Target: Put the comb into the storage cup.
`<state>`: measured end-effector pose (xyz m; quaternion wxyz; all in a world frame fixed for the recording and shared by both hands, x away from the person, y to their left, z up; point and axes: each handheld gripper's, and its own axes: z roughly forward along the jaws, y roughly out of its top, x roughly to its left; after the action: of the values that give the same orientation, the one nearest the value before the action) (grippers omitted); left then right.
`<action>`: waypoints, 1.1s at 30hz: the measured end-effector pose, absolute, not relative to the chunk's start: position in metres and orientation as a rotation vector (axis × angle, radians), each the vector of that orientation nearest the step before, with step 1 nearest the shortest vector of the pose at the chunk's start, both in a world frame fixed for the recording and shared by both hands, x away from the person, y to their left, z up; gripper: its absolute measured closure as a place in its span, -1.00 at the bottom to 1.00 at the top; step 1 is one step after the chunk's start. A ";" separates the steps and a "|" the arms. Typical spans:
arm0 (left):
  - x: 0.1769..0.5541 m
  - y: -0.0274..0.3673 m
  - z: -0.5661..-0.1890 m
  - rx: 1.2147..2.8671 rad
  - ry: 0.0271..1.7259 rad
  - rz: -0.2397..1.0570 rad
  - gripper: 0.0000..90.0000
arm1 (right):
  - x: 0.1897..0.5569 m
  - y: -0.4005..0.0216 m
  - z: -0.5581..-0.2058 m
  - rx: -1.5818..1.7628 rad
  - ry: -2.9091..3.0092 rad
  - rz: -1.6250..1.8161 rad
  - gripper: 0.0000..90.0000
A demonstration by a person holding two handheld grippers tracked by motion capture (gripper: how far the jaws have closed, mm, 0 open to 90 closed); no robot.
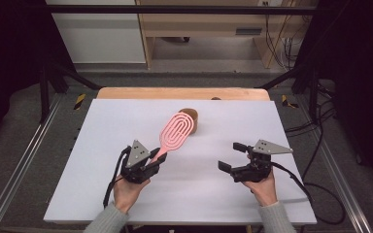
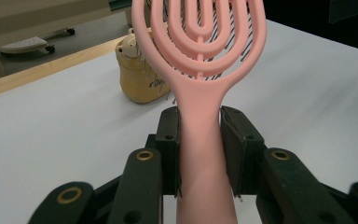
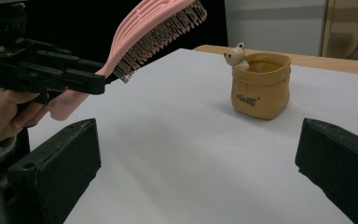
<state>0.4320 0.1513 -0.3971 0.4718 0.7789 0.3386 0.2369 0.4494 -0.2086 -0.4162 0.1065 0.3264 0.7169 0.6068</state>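
Low in the high view, we see the left gripper (image 1: 156, 159) pinching the handle of the pink hairbrush (image 1: 176, 131), whose head rises toward the frame's centre, off the white table (image 1: 102, 145). At lower right, the right gripper (image 1: 231, 156) has its jaws spread wide with nothing between them. Farther back, above centre, a small tan pot (image 1: 193, 116) with a bear figure stands just behind the brush head.
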 end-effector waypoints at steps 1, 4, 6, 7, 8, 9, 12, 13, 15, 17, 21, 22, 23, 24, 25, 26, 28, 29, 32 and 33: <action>0.432 0.151 -0.397 1.908 0.827 0.577 0.54 | 0.449 -0.207 -0.416 0.962 2.111 1.788 -0.99; 0.431 0.149 -0.397 1.912 0.819 0.581 0.54 | 0.448 -0.203 -0.413 0.947 2.109 1.789 -0.99; 0.430 0.148 -0.397 1.913 0.815 0.583 0.54 | 0.448 -0.200 -0.412 0.941 2.107 1.796 -0.99; 0.430 0.147 -0.397 1.914 0.812 0.582 0.54 | 0.447 -0.199 -0.411 0.942 2.105 1.802 -0.99; 0.430 0.147 -0.397 1.914 0.810 0.580 0.54 | 0.447 -0.198 -0.411 0.942 2.103 1.810 -0.99; 0.429 0.146 -0.398 1.915 0.807 0.582 0.54 | 0.447 -0.197 -0.411 0.941 2.101 1.815 -0.99; 0.428 0.143 -0.398 1.920 0.797 0.581 0.54 | 0.446 -0.194 -0.409 0.945 2.090 1.833 -0.99; 0.427 0.142 -0.398 1.920 0.795 0.582 0.54 | 0.446 -0.194 -0.409 0.949 2.088 1.838 -0.99; 0.427 0.141 -0.398 1.923 0.789 0.580 0.54 | 0.446 -0.192 -0.408 0.955 2.082 1.843 -0.99; 0.426 0.139 -0.398 1.927 0.783 0.578 0.54 | 0.446 -0.190 -0.408 0.962 2.080 1.843 -0.99; 0.424 0.136 -0.399 1.933 0.770 0.579 0.54 | 0.446 -0.186 -0.407 0.954 2.085 1.842 -0.99; 0.424 0.135 -0.399 1.932 0.768 0.576 0.54 | 0.446 -0.185 -0.406 0.955 2.084 1.845 -0.99; 0.423 0.134 -0.399 1.935 0.763 0.578 0.54 | 0.446 -0.185 -0.406 0.958 2.082 1.850 -0.99; 0.422 0.133 -0.399 1.937 0.758 0.579 0.54 | 0.446 -0.184 -0.406 0.960 2.079 1.856 -0.99; 0.422 0.133 -0.399 1.937 0.754 0.581 0.54 | 0.446 -0.184 -0.406 0.961 2.077 1.860 -0.99; 0.421 0.132 -0.398 1.938 0.750 0.582 0.54 | 0.446 -0.184 -0.406 0.962 2.075 1.863 -0.99; 0.420 0.130 -0.398 1.939 0.744 0.585 0.54 | 0.446 -0.183 -0.406 0.965 2.075 1.869 -0.99; 0.420 0.130 -0.398 1.938 0.742 0.586 0.54 | 0.446 -0.182 -0.405 0.965 2.074 1.865 -0.99; 0.419 0.128 -0.398 1.939 0.735 0.589 0.54 | 0.446 -0.179 -0.404 0.960 2.080 1.861 -0.99; 0.418 0.128 -0.399 1.941 0.733 0.590 0.54 | 0.446 -0.178 -0.404 0.956 2.078 1.864 -0.99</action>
<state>0.4182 0.1279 -0.3986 0.4725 0.7931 0.2993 0.2412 0.4459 -0.1778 -0.4038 0.0952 0.3225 0.7011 0.6289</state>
